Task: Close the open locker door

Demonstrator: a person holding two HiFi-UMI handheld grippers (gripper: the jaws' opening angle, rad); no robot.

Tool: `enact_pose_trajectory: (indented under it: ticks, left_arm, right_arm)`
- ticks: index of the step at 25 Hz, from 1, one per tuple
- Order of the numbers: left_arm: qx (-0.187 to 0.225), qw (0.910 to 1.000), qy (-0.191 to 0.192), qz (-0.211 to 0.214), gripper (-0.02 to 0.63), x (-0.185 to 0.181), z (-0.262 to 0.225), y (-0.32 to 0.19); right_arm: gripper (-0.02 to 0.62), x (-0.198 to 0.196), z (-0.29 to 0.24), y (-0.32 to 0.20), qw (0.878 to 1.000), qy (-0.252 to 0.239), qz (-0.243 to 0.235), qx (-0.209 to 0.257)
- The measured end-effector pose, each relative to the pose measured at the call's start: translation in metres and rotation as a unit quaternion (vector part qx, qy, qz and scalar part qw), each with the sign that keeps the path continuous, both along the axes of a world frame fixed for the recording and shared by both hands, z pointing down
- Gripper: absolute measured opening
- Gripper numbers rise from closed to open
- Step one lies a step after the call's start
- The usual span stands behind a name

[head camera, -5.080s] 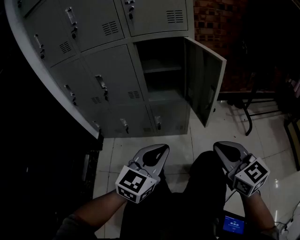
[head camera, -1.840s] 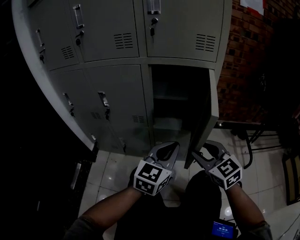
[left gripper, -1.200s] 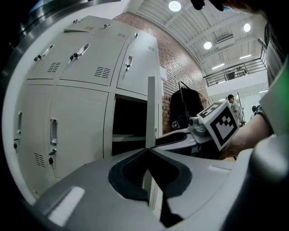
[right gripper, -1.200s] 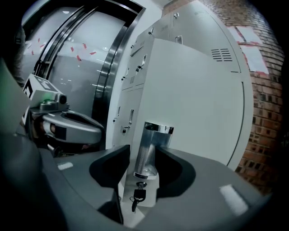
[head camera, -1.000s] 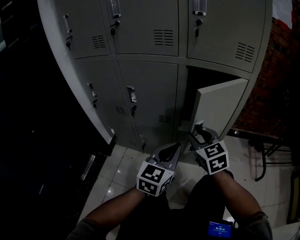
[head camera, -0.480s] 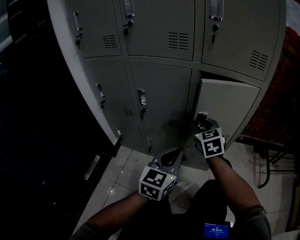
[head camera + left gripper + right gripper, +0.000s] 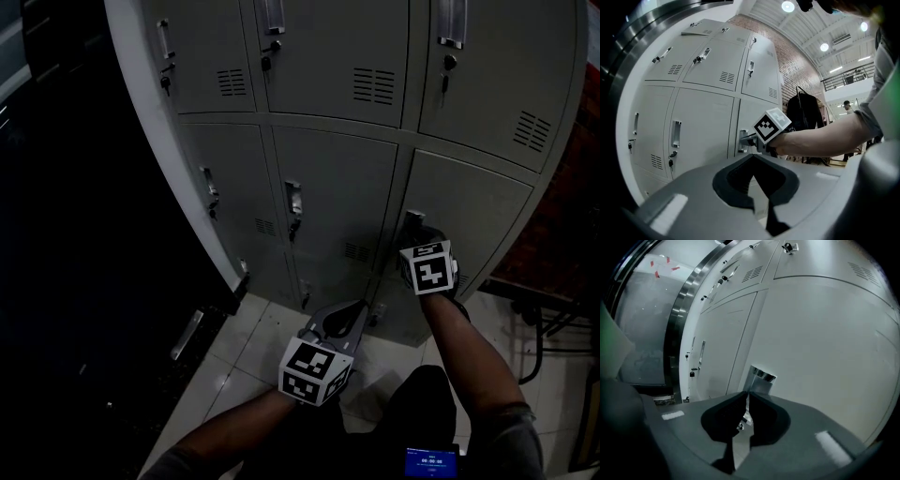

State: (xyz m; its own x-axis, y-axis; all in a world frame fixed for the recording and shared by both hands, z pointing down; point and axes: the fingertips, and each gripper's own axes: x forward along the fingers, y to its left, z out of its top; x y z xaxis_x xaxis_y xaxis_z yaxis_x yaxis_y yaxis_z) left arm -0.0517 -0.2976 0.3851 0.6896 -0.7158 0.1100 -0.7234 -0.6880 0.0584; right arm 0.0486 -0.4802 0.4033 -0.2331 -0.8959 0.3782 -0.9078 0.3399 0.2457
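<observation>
The grey locker door [image 7: 469,225] in the middle row at the right lies flush with its neighbours, and it fills the right gripper view [image 7: 825,343]. My right gripper [image 7: 412,242] has its tips against the door's metal handle [image 7: 412,221]. Its jaws have just been closing and now stand together, with nothing between them [image 7: 747,397]; the handle [image 7: 761,379] is just beyond the tips. My left gripper [image 7: 354,309] hangs lower and nearer, shut and empty [image 7: 753,157], apart from the lockers. The left gripper view shows the right gripper [image 7: 746,139] at the handle.
Other shut locker doors [image 7: 328,197] with handles and vents surround it. A brick wall [image 7: 572,206] and chair legs [image 7: 544,328] lie to the right. A dark object [image 7: 187,333] lies on the tiled floor [image 7: 253,347] at left. A small lit screen [image 7: 431,461] shows below.
The door has swung from half open to flush with the locker front. My right gripper moved forward with it to the handle and its jaws closed. The left gripper barely shifted.
</observation>
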Motion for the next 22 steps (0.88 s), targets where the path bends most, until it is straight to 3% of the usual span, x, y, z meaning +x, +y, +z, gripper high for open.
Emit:
enact_pose_trajectory:
  ticks: [18, 22]
  left_arm:
    - [-0.001, 1.0, 0.004, -0.003, -0.002, -0.001, -0.0002, -0.0014]
    - [0.0, 1.0, 0.005, -0.003, -0.003, -0.0013, -0.0006, -0.0016]
  right_arm:
    - [0.021, 0.002, -0.0006, -0.005, 1.0, -0.003, 0.004, 0.002]
    - [0.044, 0.005, 0.0015, 0.0008, 1.0, -0.015, 0.004, 0.0]
